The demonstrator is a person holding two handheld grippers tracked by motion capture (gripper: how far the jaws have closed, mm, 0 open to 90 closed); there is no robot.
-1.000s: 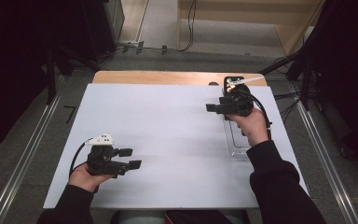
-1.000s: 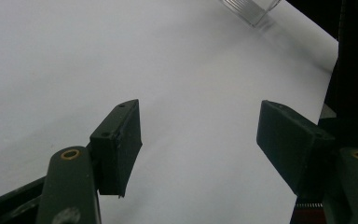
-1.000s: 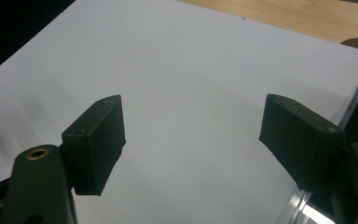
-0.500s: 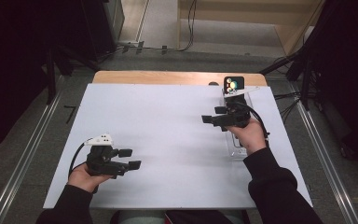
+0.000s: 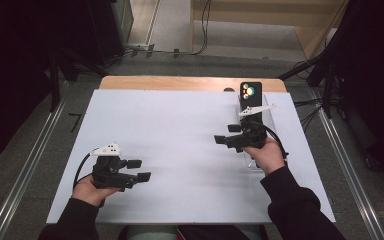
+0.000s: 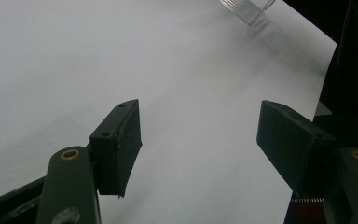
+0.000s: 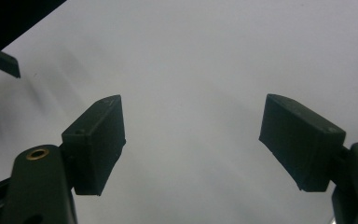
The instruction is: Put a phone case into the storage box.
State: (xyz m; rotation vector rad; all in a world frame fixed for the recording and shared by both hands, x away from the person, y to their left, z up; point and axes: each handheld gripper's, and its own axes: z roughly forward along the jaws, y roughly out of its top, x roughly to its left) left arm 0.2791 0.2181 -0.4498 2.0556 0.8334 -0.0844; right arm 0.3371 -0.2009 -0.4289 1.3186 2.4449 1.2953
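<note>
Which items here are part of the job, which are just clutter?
In play: black phone with bright camera lenses; clear plastic stand under it; right gripper, jaws open.
Lying about: small black tool on the floor; cables on the floor.

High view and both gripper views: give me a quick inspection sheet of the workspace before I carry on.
Surface: white sheet on a wooden table, bare in the middle.
Job's things: phone standing at the far end of a clear stand, right side.
Clutter: nothing seen.
Grippers: left gripper open, holding nothing, near left; right gripper open, holding nothing, beside the stand.
Cables: one trails from each gripper; more lie on the floor beyond the table.
Surroundings: dark, floor rails both sides.
</note>
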